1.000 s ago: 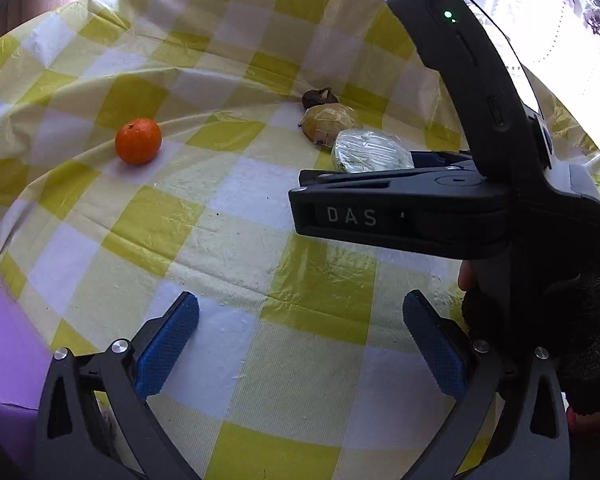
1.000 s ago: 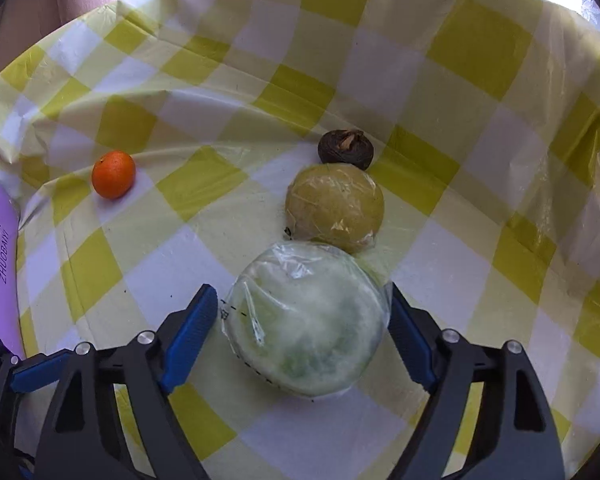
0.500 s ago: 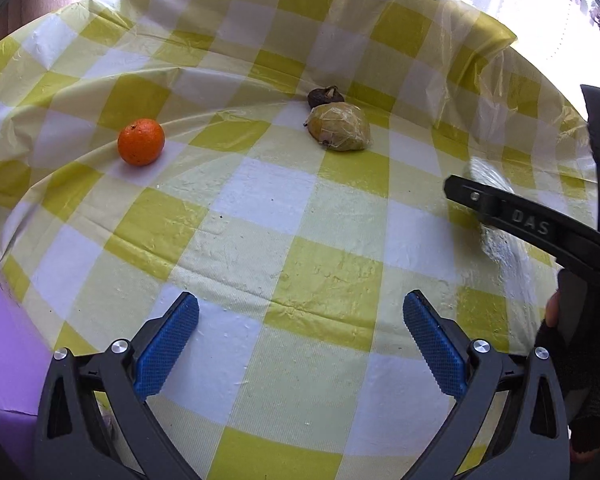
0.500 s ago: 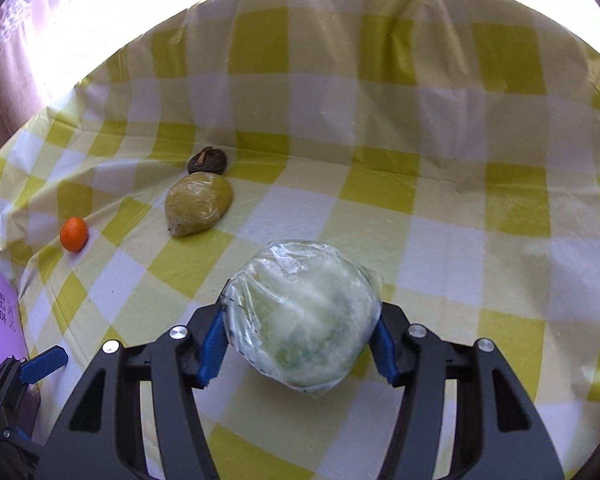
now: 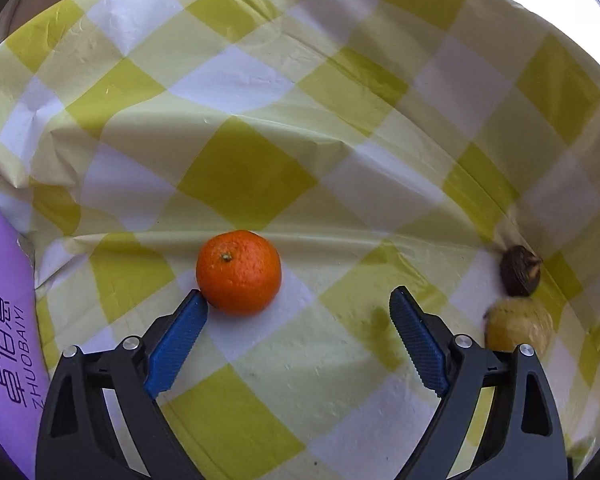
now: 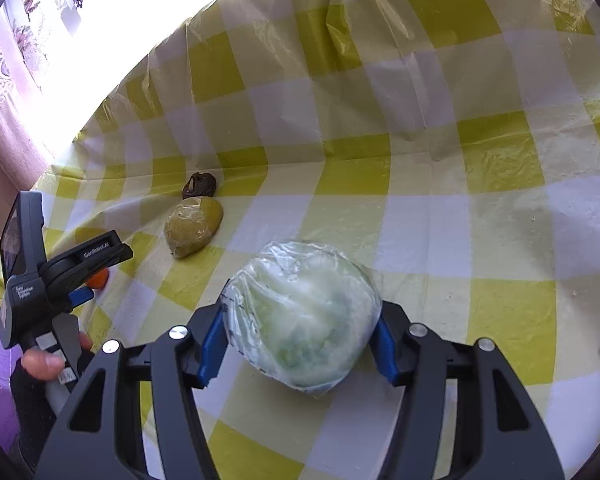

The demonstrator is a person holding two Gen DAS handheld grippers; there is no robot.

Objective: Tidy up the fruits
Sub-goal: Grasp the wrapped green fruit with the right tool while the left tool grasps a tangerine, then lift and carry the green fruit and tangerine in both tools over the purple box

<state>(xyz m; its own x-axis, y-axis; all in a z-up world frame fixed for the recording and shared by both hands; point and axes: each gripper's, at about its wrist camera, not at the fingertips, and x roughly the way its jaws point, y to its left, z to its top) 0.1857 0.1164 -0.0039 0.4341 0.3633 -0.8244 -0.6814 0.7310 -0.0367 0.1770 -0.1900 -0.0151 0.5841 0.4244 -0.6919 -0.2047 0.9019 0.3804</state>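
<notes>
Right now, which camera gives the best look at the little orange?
The left wrist view: the orange sits whole and sharp beside the open left gripper. In the right wrist view only a sliver peeks from behind that gripper.

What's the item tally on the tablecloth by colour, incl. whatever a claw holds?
Orange: 1, the orange by the open left claw
Pale green: 1, wrapped cabbage in the right claw
Yellow: 1, wrapped fruit
Dark brown: 1, small item
Total: 4

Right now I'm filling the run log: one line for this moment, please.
left gripper: open, by orange | right gripper: shut on wrapped cabbage | wrapped yellow fruit, dark fruit: on tablecloth
</notes>
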